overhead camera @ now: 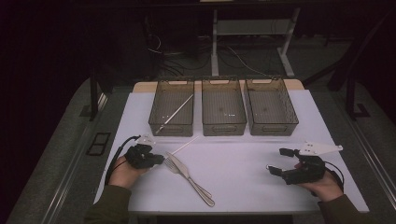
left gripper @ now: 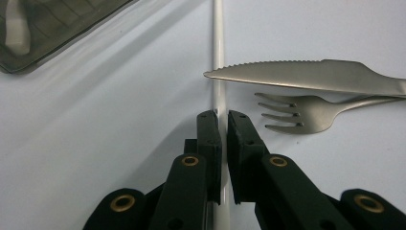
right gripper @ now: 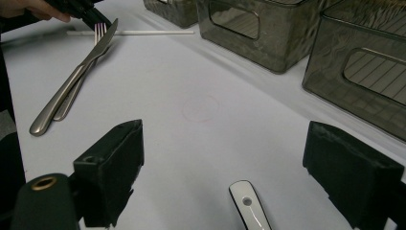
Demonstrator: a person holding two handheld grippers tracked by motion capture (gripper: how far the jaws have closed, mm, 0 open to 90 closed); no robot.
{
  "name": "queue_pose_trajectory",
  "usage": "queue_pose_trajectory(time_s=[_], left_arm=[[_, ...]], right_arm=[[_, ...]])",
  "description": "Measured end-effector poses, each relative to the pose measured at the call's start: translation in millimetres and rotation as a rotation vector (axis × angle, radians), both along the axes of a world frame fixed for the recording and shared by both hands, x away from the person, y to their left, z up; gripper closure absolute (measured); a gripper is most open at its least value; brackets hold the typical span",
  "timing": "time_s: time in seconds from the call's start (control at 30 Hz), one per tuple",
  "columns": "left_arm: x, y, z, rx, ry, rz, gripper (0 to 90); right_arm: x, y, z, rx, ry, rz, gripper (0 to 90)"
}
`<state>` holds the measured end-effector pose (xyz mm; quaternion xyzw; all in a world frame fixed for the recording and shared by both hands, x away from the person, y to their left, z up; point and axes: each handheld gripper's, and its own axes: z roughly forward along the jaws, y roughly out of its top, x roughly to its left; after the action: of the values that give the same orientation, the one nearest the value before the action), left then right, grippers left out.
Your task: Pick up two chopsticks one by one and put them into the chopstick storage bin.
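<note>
My left gripper [overhead camera: 160, 158] [left gripper: 222, 117] rests low on the white table at the left, shut on a thin white stick [overhead camera: 184, 145] [left gripper: 219, 57] that runs straight ahead from between its pads. Just to its right lie a steel knife [overhead camera: 180, 167] [left gripper: 311, 75] and a fork [overhead camera: 198, 186] [left gripper: 297, 112], side by side, with the knife's tip touching or crossing the stick. My right gripper [overhead camera: 276, 161] [right gripper: 230, 163] sits at the right front of the table, open, with bare table between its jaws. In the right gripper view the left gripper [right gripper: 95, 18] shows far off beside the stick [right gripper: 143, 32].
Three smoky clear bins [overhead camera: 171, 132] [overhead camera: 224, 131] [overhead camera: 275, 131] stand in a row at the back of the table; the left one holds another white stick [overhead camera: 175, 112]. The white tabletop [overhead camera: 243, 163] drops off at the front edge near my forearms.
</note>
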<state>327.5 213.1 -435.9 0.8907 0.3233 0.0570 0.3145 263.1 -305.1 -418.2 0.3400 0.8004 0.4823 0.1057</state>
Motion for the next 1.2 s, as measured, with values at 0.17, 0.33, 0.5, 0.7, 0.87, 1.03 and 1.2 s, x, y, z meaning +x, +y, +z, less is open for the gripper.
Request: queue_pose_trajectory(time_s=[0.17, 0.33, 0.5, 0.7, 0.87, 1.03, 1.2], left_arm=[[-0.1, 1.0, 1.2, 0.001, 0.005, -0.002, 83.8], [0.1, 3.8, 4.7, -0.001, -0.012, 0.003, 83.8], [0.8, 6.9, 8.7, -0.013, -0.029, 0.014, 83.7], [0.8, 8.3, 13.4, -0.014, -0.045, 0.007, 83.7], [2.9, 8.2, 16.5, 0.006, -0.055, 0.001, 83.7], [5.4, 9.2, 15.8, 0.002, -0.052, -0.002, 83.7], [7.1, 12.6, 16.2, -0.02, -0.053, -0.006, 83.7]], right_arm=[[0.3, -0.6, -0.1, 0.003, 0.001, -0.001, 13.8], [0.5, -0.7, -0.1, 0.003, 0.0, 0.0, 13.8], [0.7, -0.6, -0.2, 0.003, 0.001, -0.001, 13.8], [0.6, -0.3, -0.3, 0.002, 0.001, -0.001, 13.8], [0.9, -0.2, -0.5, 0.001, 0.002, -0.001, 13.8], [0.9, -0.2, -0.6, 0.002, 0.002, -0.001, 13.8], [0.9, -0.1, -0.7, 0.001, 0.001, -0.001, 13.8]])
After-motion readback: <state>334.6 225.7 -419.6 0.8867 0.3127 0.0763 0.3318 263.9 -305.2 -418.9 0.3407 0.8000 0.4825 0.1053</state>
